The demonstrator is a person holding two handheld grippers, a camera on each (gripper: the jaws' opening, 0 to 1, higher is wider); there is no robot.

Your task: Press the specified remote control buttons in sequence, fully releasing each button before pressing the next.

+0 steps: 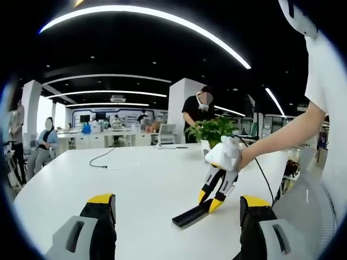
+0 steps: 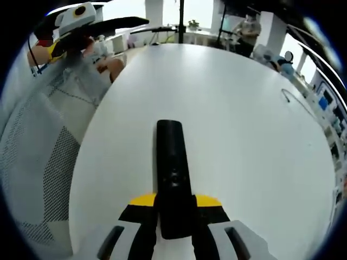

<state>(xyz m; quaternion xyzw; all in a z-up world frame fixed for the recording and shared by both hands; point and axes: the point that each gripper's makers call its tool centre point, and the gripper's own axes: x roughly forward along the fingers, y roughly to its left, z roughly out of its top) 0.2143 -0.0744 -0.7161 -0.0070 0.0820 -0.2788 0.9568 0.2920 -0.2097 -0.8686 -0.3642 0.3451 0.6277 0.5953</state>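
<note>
A long black remote control (image 2: 172, 162) lies lengthwise between my right gripper's (image 2: 174, 201) yellow-tipped jaws, which are shut on its near end; its far end points out over the white table (image 2: 244, 135). In the left gripper view the same remote (image 1: 190, 215) slants down to the table from the right gripper (image 1: 210, 201), held by a person's hand. My left gripper (image 1: 178, 200) hangs low over the table, jaws wide apart and nothing between them, just short of the remote. That left gripper (image 2: 70, 24) also appears raised at the upper left of the right gripper view.
A potted green plant (image 1: 216, 130) stands at the table's far side, and a thin black cable (image 1: 100, 158) lies toward the far left. A mesh chair (image 2: 51, 162) sits by the table edge. Several people stand or sit in the office beyond.
</note>
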